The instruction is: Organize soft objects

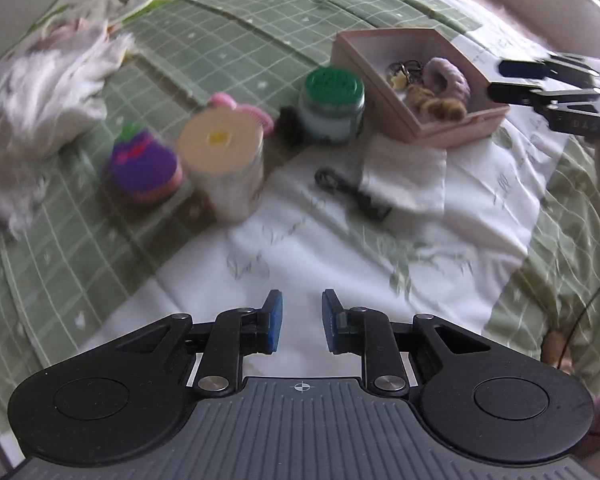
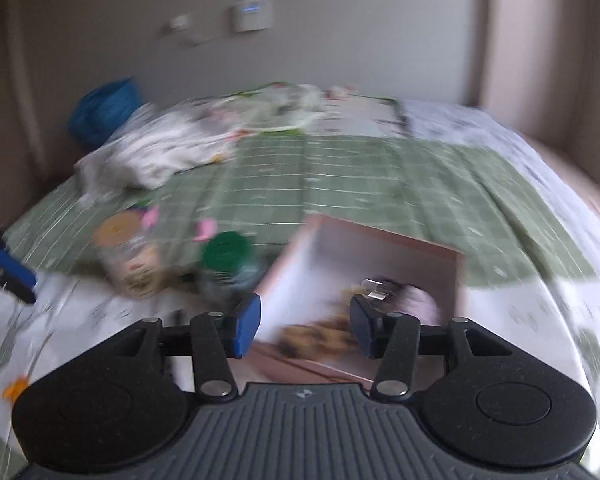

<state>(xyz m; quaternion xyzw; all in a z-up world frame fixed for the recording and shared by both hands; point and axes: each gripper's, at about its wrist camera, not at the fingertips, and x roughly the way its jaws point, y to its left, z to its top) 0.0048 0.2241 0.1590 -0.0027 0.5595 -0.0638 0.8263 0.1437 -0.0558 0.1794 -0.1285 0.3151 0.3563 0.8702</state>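
1. Left wrist view: a pink box [image 1: 452, 128] sits on the bed [image 1: 260, 40], open side up, one corner turned toward the far end of the bed. Its long axis cannot be told through the lens curve.
2. Inside the box lie a lilac scrunchie [image 1: 448, 76], brown hair ties [image 1: 440, 106] and a cluster of thin dark bands [image 1: 406, 67], all gathered toward the near right wall.
3. A dark hair tie [image 1: 350, 194] lies stretched on the white printed cloth [image 1: 340, 240], well apart from the box; its long axis runs from upper left to lower right in this view, one end just beside a folded white tissue [image 1: 406, 178].
4. Left of the box stand a green-lidded jar [image 1: 333, 104] and a cream-lidded jar [image 1: 222, 160], both upright, with a purple knitted toy [image 1: 142, 164] beside the latter.
5. The left claw [image 1: 302, 320] points steeply down over bare cloth; its blue pads stand a narrow gap apart, nothing between them, touching nothing.
6. Right wrist view: the right claw [image 2: 305, 326] hangs over the box's near edge, parted moderately wide and empty; the picture is blurred.
7. A crumpled white cloth [image 1: 44, 92] lies at the far left.
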